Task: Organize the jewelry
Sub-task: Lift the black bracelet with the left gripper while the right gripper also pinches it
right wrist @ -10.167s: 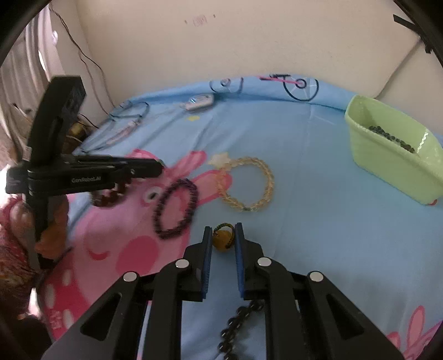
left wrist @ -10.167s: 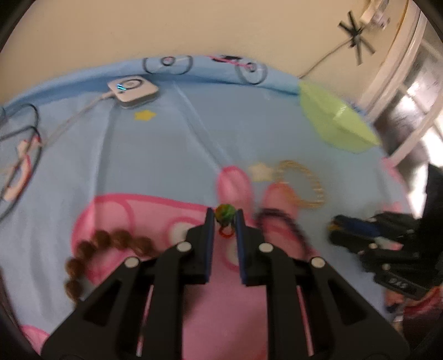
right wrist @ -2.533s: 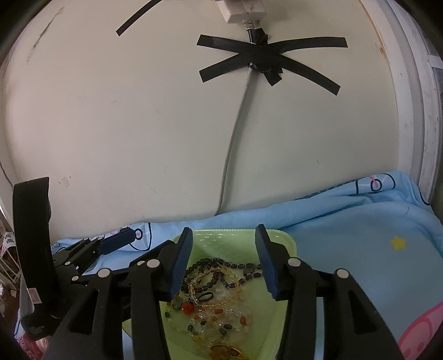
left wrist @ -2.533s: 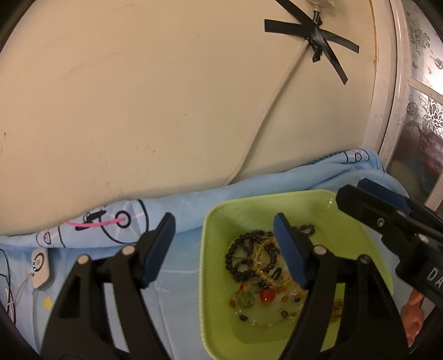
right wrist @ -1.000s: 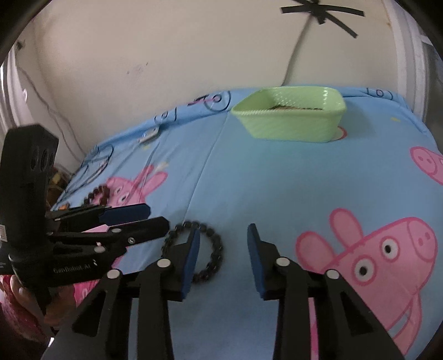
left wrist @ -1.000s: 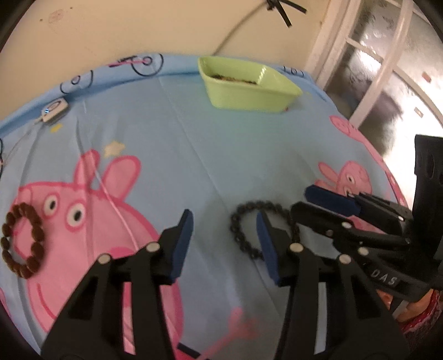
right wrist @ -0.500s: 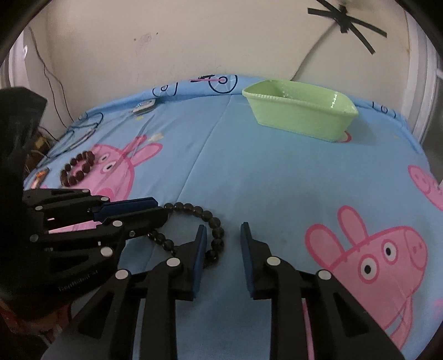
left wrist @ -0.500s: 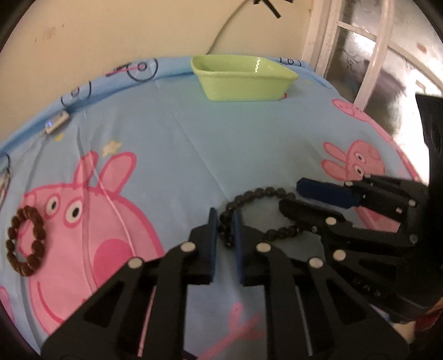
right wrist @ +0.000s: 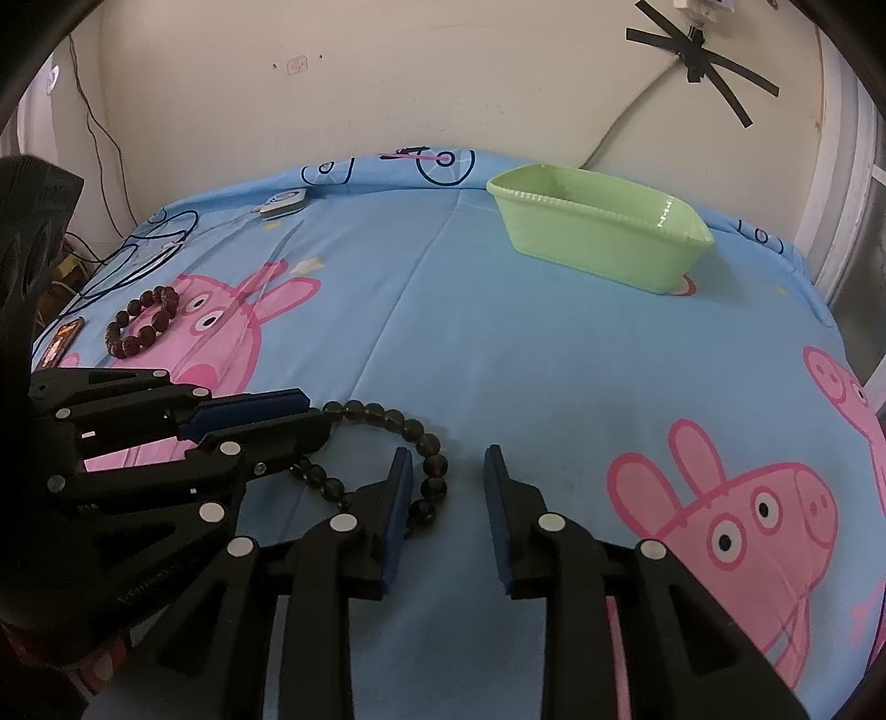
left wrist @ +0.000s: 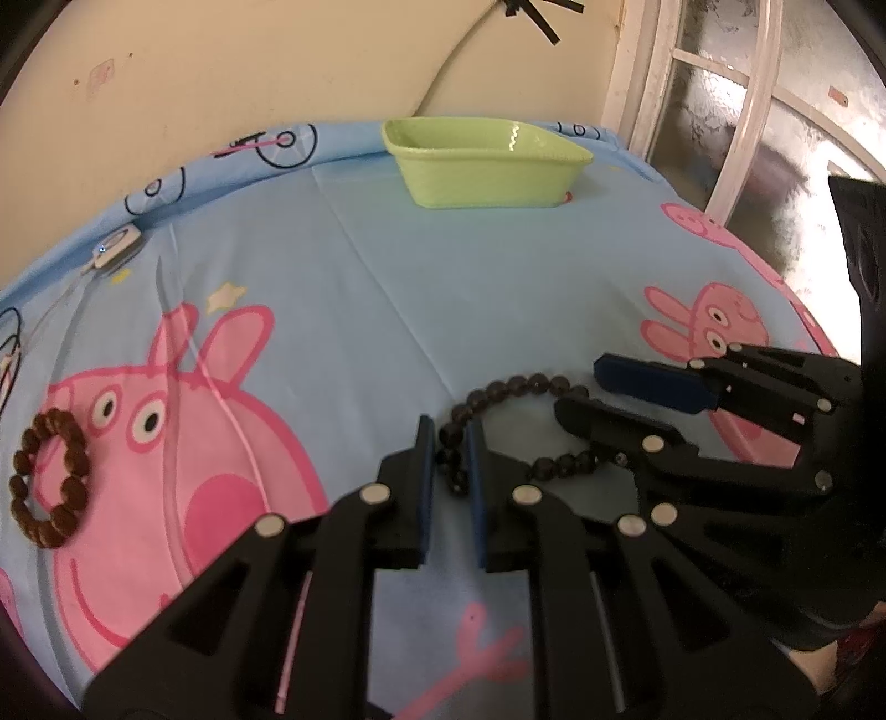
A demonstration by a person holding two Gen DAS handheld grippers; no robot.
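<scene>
Black round-bead bracelet (left wrist: 515,385) sits near the front edge of the blue pig-print sheet (left wrist: 498,288), between both tools. A second ago the left gripper (left wrist: 446,432) had its fingers wide over the ring. Now they are narrow, clamped on one bead at the ring's left side. Right gripper (right wrist: 448,459) jaws are opening. Beads lie between them, against the left-hand pad only; the other pad is clear. The ring was round a second ago and is now pulled into a longer loop.

Brown chunky-bead bracelet (left wrist: 50,482) is at the sheet's left edge, on the pink pig face, same place as before. Light green rectangular plastic tray (left wrist: 487,177) stands at the back edge, well apart from the tools; can't see its contents from here. Small white device (left wrist: 113,249) with a cable is at the back-left edge. Cream wall (right wrist: 387,83) is behind, with a black tape cross (right wrist: 700,50) over a grey cable. White window frame (left wrist: 720,83) on the right.
</scene>
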